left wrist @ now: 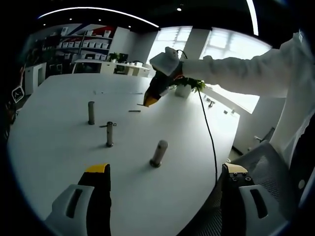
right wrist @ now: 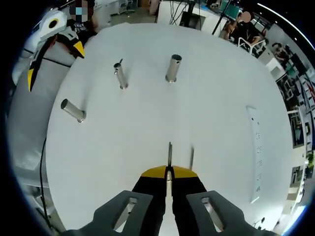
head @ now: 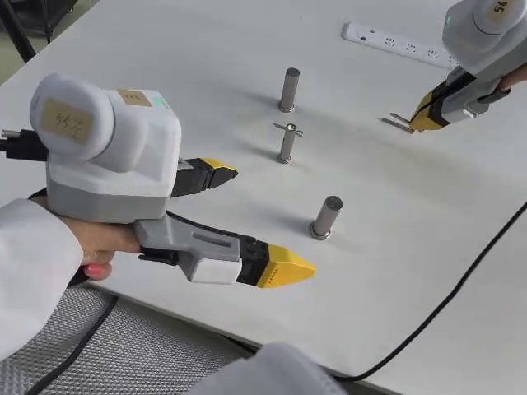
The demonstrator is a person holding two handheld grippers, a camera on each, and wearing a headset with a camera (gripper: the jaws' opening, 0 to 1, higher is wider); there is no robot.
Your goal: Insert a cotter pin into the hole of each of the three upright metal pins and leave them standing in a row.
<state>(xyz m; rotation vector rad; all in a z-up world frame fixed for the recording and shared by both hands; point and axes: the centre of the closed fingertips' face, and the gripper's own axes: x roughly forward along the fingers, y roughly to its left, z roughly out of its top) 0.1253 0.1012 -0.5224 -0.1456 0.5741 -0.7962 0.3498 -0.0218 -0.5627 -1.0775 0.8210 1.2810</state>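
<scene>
Upper right of the head view, my right gripper (head: 422, 122) is clenched on a cotter pin (right wrist: 170, 152), near the power strip (head: 395, 43). A spare cotter pin (right wrist: 192, 157) lies on the table (head: 165, 49) just beside it. Lower left, my left gripper (head: 255, 218) is released, jaws wide apart with nothing between them. Mid-frame the three stand in a rough line: far pin (head: 289, 89) bare, middle pin (head: 286, 146) with an inserted cotter pin (head: 290, 128) through its top, near pin (head: 326, 217) bare.

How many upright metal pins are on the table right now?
3. The far pin, the middle pin with a cotter pin through its top, and the near pin, roughly in a row. None looks hidden.
</scene>
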